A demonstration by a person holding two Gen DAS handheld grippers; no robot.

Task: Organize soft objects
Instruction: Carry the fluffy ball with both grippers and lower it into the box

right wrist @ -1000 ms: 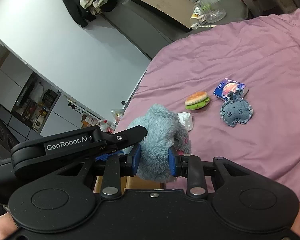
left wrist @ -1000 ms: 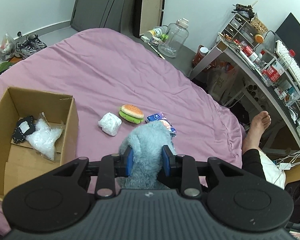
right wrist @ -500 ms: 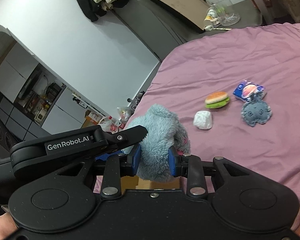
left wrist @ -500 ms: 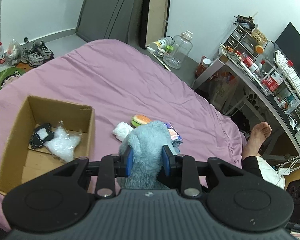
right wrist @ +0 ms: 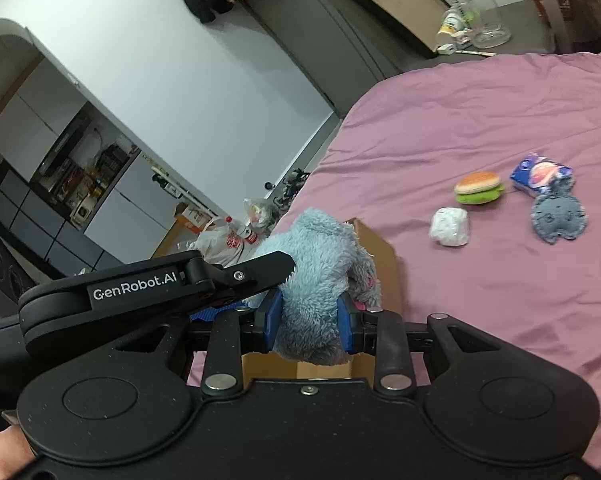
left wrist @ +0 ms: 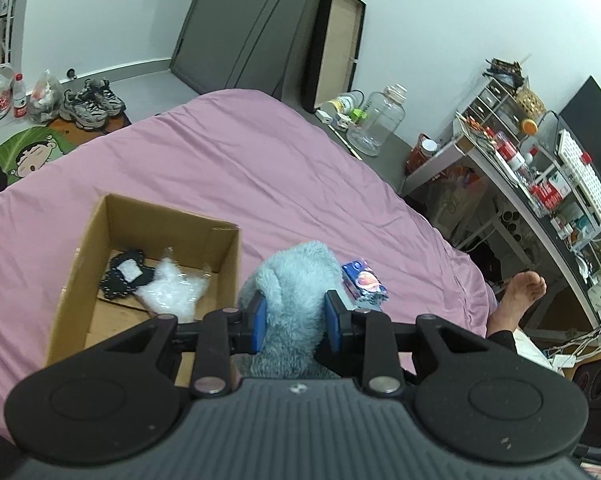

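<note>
Each gripper is matte black plastic. The left gripper (left wrist: 294, 318) has a ribbed grey grip, two round discs at its sides, silver rivets on its two arms and blue pads on its fingers (left wrist: 259, 322). The right gripper (right wrist: 309, 322) is speckled black, likewise with blue pads. White "GenRobot.AI" lettering marks the left gripper's side. Far right, a black trouser leg (left wrist: 500, 340).

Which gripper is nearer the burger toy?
Right. The burger toy lies ahead and right of the right gripper; the left gripper is beyond the plush, farther off.
</note>
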